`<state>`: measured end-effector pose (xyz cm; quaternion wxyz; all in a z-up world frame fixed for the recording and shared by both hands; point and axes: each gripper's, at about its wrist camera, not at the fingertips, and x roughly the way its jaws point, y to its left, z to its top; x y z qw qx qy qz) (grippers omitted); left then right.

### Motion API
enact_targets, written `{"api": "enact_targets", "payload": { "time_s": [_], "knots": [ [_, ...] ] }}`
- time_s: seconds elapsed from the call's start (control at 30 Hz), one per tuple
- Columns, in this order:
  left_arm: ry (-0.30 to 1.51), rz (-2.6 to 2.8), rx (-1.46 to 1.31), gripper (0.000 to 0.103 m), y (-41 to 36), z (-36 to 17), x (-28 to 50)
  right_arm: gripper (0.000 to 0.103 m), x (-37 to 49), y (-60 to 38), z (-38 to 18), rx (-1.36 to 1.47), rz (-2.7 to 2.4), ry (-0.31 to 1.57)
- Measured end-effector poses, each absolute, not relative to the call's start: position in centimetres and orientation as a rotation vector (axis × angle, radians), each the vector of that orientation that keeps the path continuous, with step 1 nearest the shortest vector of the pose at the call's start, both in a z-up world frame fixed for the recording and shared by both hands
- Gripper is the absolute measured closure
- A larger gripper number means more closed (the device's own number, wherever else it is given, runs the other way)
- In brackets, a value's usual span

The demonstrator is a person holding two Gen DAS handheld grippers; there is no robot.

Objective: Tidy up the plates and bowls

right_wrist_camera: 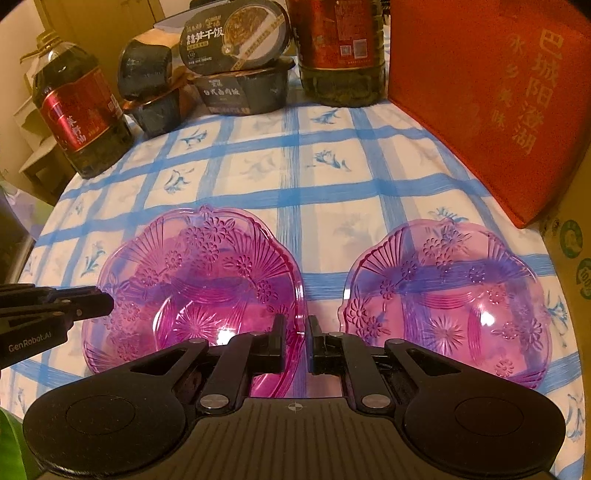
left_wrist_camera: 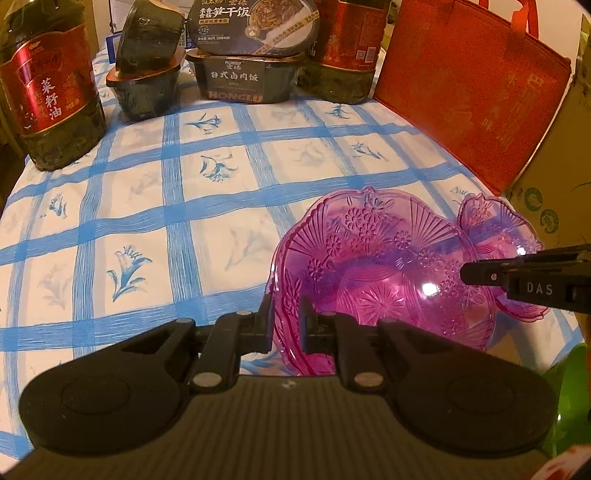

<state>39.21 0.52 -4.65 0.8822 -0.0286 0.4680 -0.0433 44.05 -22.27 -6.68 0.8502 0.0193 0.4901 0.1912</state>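
We held the left gripper [left_wrist_camera: 286,325] with its black jaws closed on the left rim of a pink bowl [left_wrist_camera: 384,273], and the right gripper [right_wrist_camera: 295,343] clamped the same bowl's [right_wrist_camera: 195,284] right rim, so the bowl sat between both tools. In the left wrist view the right gripper's arm [left_wrist_camera: 524,280] carried the letters "DAS"; in the right wrist view the left gripper's arm [right_wrist_camera: 55,306] read "GenRobot.AI". The bowl was translucent magenta plastic, scalloped at the edge and pressed with fans, daisies and a starburst in its base. A second bowl [right_wrist_camera: 450,295] of the same make lay just beside it on the right, apart from both grippers.

Under them lay a tablecloth [right_wrist_camera: 332,192], white with brushed blue checks and small blue flowers. At the far edge stood a large bottle of dark oil [left_wrist_camera: 48,96] with a red label in Chinese characters, and another such bottle [right_wrist_camera: 340,51]. Between them were dark plastic meal tubs [left_wrist_camera: 247,79] stacked two high, one marked "HONGLU", with a round-lidded one [left_wrist_camera: 255,26] leaning on top. A red fabric bag [right_wrist_camera: 491,99] with gold Chinese lettering stood at the right, against a cardboard box [left_wrist_camera: 554,155]. Pale walls showed at the far left.
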Motion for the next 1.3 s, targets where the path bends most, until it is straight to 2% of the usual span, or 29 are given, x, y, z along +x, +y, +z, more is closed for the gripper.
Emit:
{"api": "enact_targets", "payload": {
  "time_s": [0.33,0.4,0.43,0.47,0.5,0.53,0.83,1.3],
  "knots": [
    [0.979,-0.091,-0.061,0.091,0.4,-5.1,39.5,0.092,44.5,-22.0,-7.1,0.032,0.393,1.027],
    [0.970,-0.074,-0.061,0.072,0.4,-5.1,39.6,0.086,44.6,-22.1,-7.2,0.065,0.402,1.020],
    [0.966,-0.063,-0.062,0.051,0.5,-5.0,39.6,0.080,44.6,-22.2,-7.1,0.081,0.402,1.011],
    [0.957,-0.056,-0.069,0.046,0.6,-4.9,39.5,0.063,44.6,-22.4,-7.0,0.098,0.395,0.996],
    [0.952,-0.057,-0.076,0.046,0.6,-4.7,39.4,0.053,44.5,-22.6,-6.8,0.110,0.391,0.985],
    [0.949,-0.058,-0.080,0.046,0.7,-4.6,39.3,0.052,44.4,-22.8,-6.6,0.119,0.391,0.977],
    [0.926,-0.072,-0.125,0.046,0.3,-2.7,36.8,0.052,41.8,-25.0,-4.6,0.172,0.370,0.963],
    [0.907,-0.142,-0.133,0.046,-5.6,0.4,32.1,0.052,35.7,-30.5,-1.6,0.185,0.286,0.944]
  ]
}}
